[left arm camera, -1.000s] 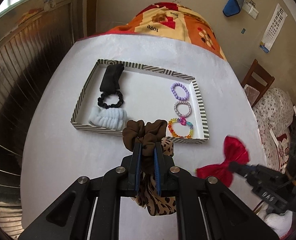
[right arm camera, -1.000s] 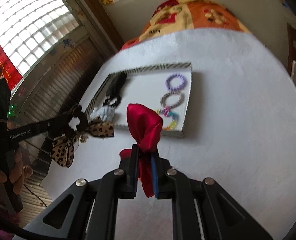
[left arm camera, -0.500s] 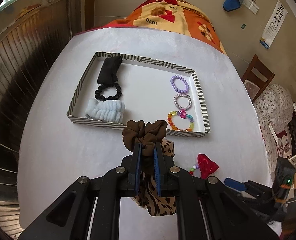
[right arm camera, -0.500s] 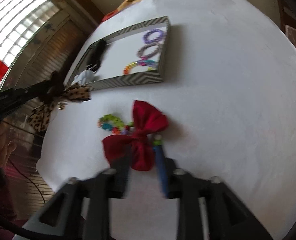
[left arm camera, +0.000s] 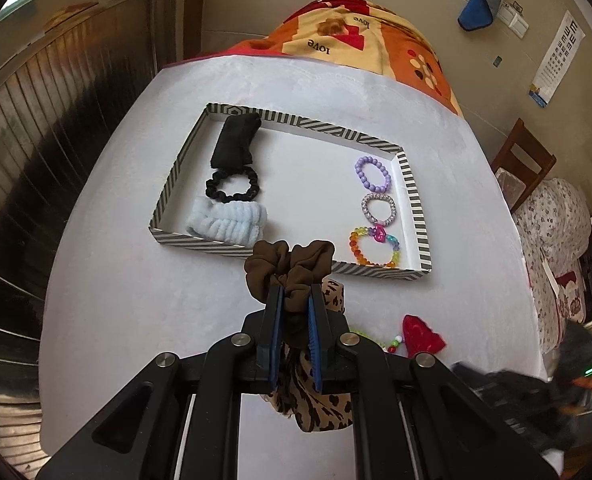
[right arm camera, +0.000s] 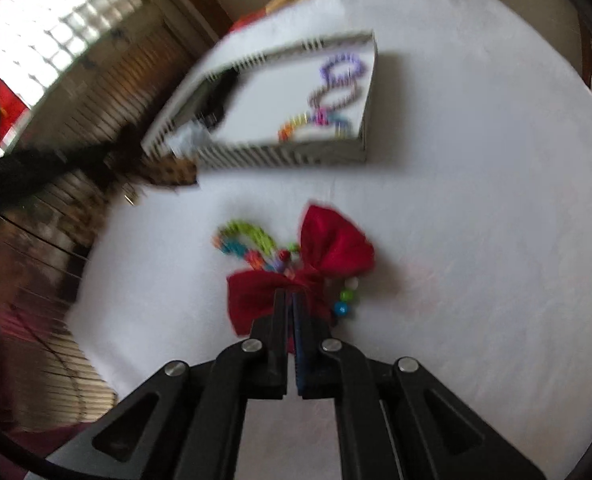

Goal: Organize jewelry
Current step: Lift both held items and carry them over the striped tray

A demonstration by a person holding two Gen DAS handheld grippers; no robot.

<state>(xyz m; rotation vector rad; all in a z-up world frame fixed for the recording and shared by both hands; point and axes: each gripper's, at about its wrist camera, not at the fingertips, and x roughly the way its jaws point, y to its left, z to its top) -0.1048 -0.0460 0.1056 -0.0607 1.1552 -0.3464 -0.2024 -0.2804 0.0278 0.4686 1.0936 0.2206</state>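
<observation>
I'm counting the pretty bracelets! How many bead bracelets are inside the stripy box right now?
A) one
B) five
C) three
C: in the left wrist view the striped box holds a purple bracelet, a silvery bracelet and a rainbow bracelet in a row along its right side.

Matt cloth scrunchie (left arm camera: pixel 292 268); glossy plastic bead bracelets (left arm camera: pixel 374 246); striped paper tray (left arm camera: pixel 412 196); fluffy headband (left arm camera: pixel 226 220)

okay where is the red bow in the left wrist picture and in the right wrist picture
Left wrist: the red bow lies low and right of centre, half hidden by the left tongs' frame.
Right wrist: the red bow sits centre, just past the right tongs.
Shared landmark: the striped tray.
</observation>
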